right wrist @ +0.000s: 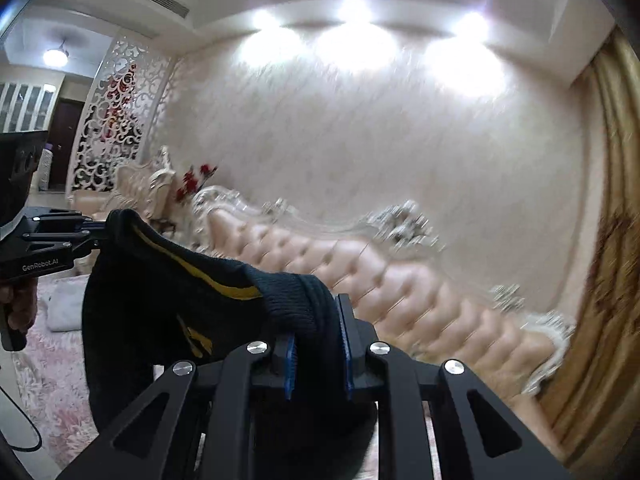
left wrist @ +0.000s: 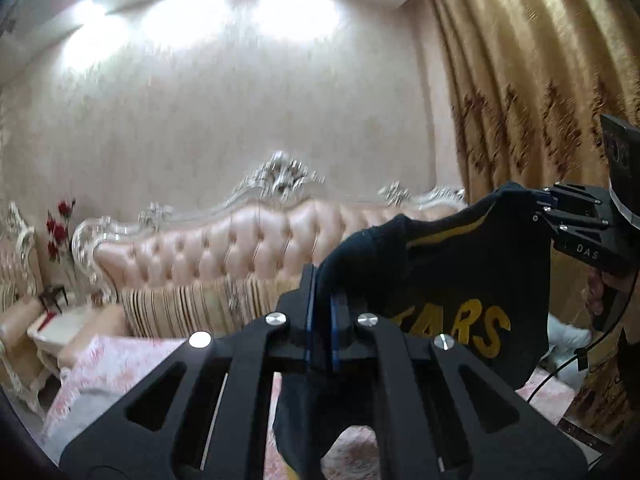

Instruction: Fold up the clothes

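Note:
A black garment (left wrist: 460,280) with yellow stripes and yellow lettering hangs stretched in the air between both grippers. In the left wrist view, my left gripper (left wrist: 324,320) is shut on one ribbed edge of it, the blue pads pressed together on the cloth. My right gripper (left wrist: 546,210) shows at the right edge, clamped on the garment's other upper corner. In the right wrist view, the right gripper (right wrist: 316,344) is shut on a ribbed edge of the garment (right wrist: 160,300). The left gripper (right wrist: 100,228) pinches the far corner at the left. The rest of the cloth droops below.
A pink tufted sofa (left wrist: 240,248) with an ornate silver frame runs along the wall behind. Gold curtains (left wrist: 520,100) hang at the right. Below lies a pink patterned cover (left wrist: 120,360) with a white cloth (right wrist: 64,308) on it. A side table and red flowers (left wrist: 60,228) stand at the left.

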